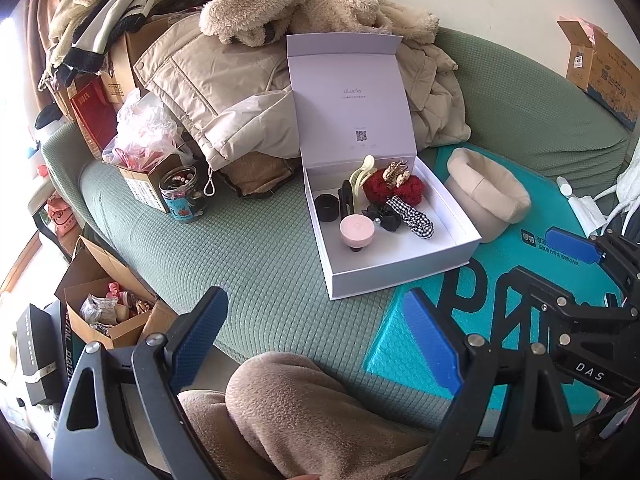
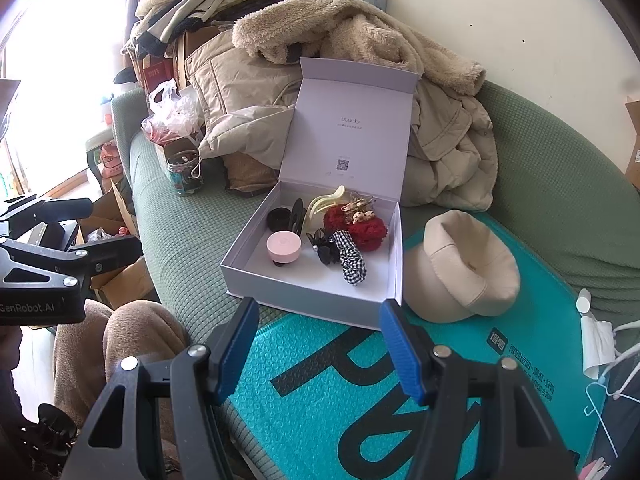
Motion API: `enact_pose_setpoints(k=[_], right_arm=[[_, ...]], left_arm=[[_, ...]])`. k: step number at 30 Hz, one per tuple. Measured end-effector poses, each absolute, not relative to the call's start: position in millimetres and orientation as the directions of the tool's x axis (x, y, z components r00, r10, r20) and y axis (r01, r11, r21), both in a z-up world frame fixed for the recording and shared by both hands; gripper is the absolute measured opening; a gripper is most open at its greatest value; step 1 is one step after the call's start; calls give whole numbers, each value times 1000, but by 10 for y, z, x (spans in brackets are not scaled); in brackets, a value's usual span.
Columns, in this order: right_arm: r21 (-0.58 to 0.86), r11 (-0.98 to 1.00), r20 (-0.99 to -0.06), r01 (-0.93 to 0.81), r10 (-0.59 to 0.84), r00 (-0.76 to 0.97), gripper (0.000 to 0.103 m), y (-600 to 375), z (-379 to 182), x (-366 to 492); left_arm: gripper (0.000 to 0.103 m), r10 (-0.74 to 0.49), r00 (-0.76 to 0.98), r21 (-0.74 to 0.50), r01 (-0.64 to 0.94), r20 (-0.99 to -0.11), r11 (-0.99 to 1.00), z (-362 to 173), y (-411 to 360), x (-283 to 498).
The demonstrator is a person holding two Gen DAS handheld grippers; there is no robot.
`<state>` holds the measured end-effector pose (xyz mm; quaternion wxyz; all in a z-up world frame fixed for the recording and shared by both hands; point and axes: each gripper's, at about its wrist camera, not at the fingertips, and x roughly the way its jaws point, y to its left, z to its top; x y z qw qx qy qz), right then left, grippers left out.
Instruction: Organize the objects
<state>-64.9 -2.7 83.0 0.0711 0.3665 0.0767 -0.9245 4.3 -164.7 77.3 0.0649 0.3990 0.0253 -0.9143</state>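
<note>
Green quilted sofa cover (image 1: 248, 248) fills most of what I see, with a heap of beige coats (image 1: 224, 80) piled at the back, toward twelve o'clock. On it sits my white gift box (image 1: 400, 268), lid (image 1: 348, 92) standing upright and leaning against the coats. From my left gripper (image 1: 316, 344) the box lies up at about one o'clock, well apart from the blue pads (image 1: 200, 340); those jaws are spread wide over my own fleece-covered knee (image 1: 304, 408), with nothing between them. My right gripper (image 2: 320, 344) looks almost straight at the box, which sits near, at twelve o'clock, its front wall just beyond the fingertips; these jaws are parted too, and empty, hanging over a teal bubble mailer (image 2: 328, 392).

Inside the box, a pink round compact (image 2: 283, 247) sits toward the left, with a black ring-shaped piece (image 2: 279, 218) and a black hair clip (image 2: 297, 214) behind it. A cream claw clip (image 2: 320, 206) stands at the back beside a red fluffy scrunchie (image 2: 366, 232) that carries a gold clip (image 2: 360, 206). A black flower clip (image 2: 322, 248) and a black-and-white checked scrunchie (image 2: 352, 262) lie in the middle. Just beside the box at three o'clock rests a cream cap (image 2: 464, 268), on the mailer. At the left, a small jar of hair things (image 1: 182, 194) stands by a cardboard carton (image 1: 148, 184).
</note>
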Motion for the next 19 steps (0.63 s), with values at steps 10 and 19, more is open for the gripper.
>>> enact_pose_setpoints(k=[10,19], right_arm=[[-76,-973,-681,219,-110,-724,63,18,836,-468],[-56,-975,-685,213,-117,-719,64,245,760,-289]], left_arm=[[89,-125,-665,14,169,-736,-986,729,-1517,269],[89,-131,-659,22,172,-741,-985,698,-1245,340]])
